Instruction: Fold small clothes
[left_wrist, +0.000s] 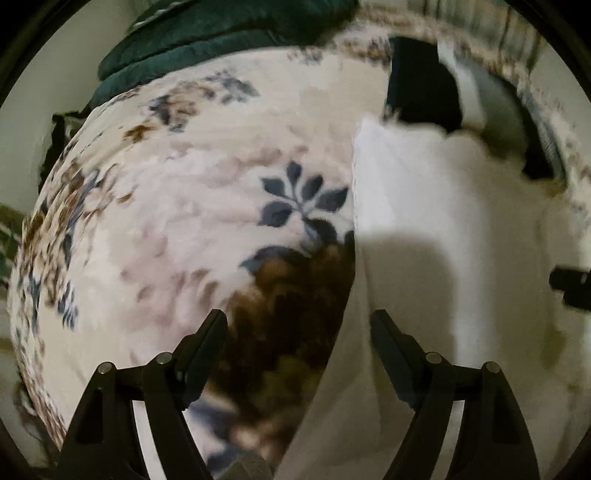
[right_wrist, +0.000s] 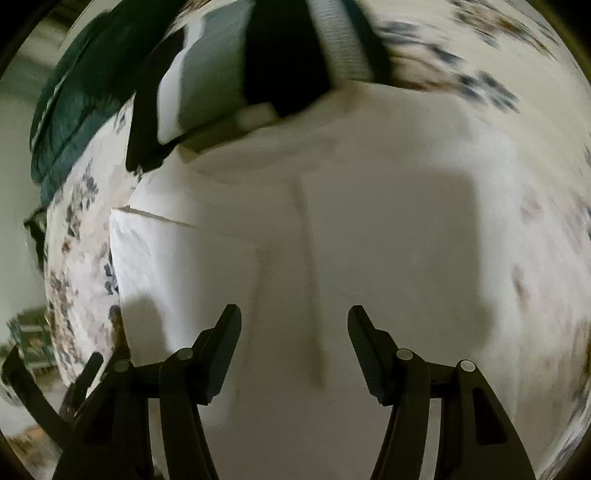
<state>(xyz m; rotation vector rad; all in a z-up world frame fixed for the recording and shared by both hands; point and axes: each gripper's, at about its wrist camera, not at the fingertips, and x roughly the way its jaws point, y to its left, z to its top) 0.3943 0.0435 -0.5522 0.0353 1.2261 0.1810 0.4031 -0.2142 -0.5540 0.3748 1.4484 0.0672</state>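
- Writing, brands or labels: none can be read in either view; both are blurred
- White garment (right_wrist: 369, 221) lies spread flat on a floral blanket (left_wrist: 177, 206) patterned with blue leaves and brown patches
- Left tongs (left_wrist: 299, 325) stand open and empty, hovering over the garment's left edge, one finger above the blanket's brown patch and the other above the white cloth
- Right tongs (right_wrist: 295, 321) are also open and hold nothing, poised over the middle of the garment, where a long crease or seam runs away from the camera
- Right wrist view alone shows the garment's broad middle, its folded-over left corner, and the left tongs low at the left edge
- Left wrist view alone shows the wide stretch of blanket to the left of the garment, and a dark bit of the right tongs at the right edge
- Beyond the garment, both views show a dark and white pile of cloth (right_wrist: 258, 74) and a dark green quilted cover (left_wrist: 207, 40)
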